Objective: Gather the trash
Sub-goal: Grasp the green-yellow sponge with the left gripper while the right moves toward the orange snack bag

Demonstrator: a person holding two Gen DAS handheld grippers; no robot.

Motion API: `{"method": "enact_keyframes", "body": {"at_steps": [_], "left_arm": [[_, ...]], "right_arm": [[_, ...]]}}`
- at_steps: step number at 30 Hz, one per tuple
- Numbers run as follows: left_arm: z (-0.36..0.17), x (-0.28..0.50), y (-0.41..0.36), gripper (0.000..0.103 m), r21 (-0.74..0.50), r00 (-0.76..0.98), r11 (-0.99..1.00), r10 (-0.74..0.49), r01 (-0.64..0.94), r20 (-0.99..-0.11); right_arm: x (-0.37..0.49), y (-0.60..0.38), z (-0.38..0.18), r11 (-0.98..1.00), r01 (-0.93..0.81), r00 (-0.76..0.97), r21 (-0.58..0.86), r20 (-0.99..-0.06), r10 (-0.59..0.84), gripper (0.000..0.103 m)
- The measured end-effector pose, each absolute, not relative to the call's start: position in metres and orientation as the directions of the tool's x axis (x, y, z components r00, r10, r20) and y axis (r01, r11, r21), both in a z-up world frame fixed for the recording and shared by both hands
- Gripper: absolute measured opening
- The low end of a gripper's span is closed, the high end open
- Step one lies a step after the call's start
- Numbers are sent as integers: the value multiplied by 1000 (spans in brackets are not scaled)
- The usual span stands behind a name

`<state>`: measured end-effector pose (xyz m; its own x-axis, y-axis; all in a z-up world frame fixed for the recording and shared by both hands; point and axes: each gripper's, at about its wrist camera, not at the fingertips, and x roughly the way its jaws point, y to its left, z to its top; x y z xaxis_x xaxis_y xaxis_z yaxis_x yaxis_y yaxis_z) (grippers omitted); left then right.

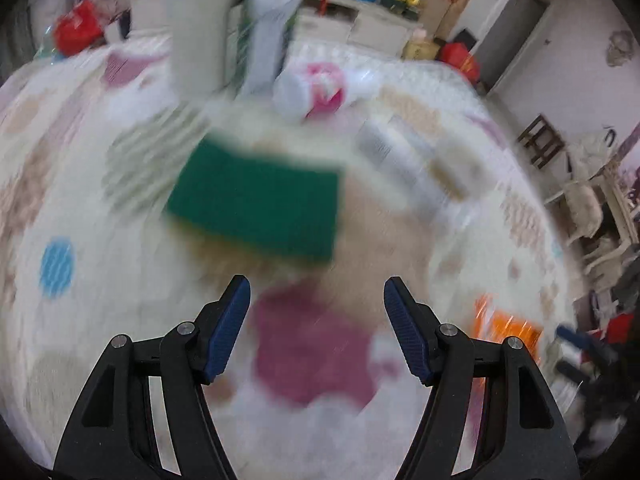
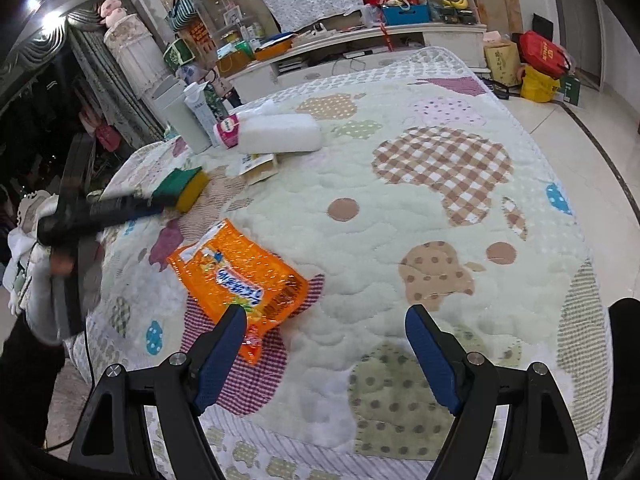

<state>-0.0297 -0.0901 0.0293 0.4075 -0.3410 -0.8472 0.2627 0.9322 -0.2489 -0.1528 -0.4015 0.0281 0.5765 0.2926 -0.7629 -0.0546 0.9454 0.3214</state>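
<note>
The left gripper (image 1: 317, 296), jaws apart and empty, is hanging just short of the green-topped yellow sponge (image 1: 256, 210) lying near the quilt's (image 2: 400, 208) left edge.

The right gripper (image 2: 326, 322) is gaping too, an orange wrapper (image 2: 240, 276) lying flat by its left finger.

A quilted patchwork cover (image 2: 400, 208) with checked and dotted apple shapes spreads across the whole surface. At about 12 o'clock, beyond its far edge, a long white cabinet (image 2: 360, 46) carries a blue basket (image 2: 404, 14) and bananas (image 2: 456, 2). At 1 o'clock, on the tiled floor (image 2: 580, 152), stand a red bag (image 2: 544, 54) and a yellow bag (image 2: 538, 86), touching. At 10 o'clock hang grey-green curtains (image 2: 104, 80).
</note>
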Motion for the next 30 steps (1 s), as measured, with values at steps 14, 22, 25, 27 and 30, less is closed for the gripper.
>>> {"method": "enact_keyframes", "body": {"at_steps": [14, 22, 25, 27, 30], "left_arm": [[39, 11, -57, 72, -287, 539, 945, -326, 158, -776], [20, 43, -48, 71, -356, 527, 931, -343, 81, -777], [22, 32, -57, 58, -320, 545, 942, -323, 104, -773], [27, 24, -61, 49, -283, 559, 952, -300, 120, -773], [36, 15, -58, 30, -288, 567, 949, -307, 127, -765]], "right_arm": [[-151, -380, 35, 948, -81, 570, 308, -765, 298, 82], [-144, -375, 32, 949, -102, 562, 299, -770, 303, 82], [-135, -367, 29, 949, -125, 553, 289, -774, 309, 82], [-130, -360, 29, 949, -151, 550, 275, -775, 312, 82], [-121, -343, 32, 939, -247, 544, 239, -768, 338, 83]]}}
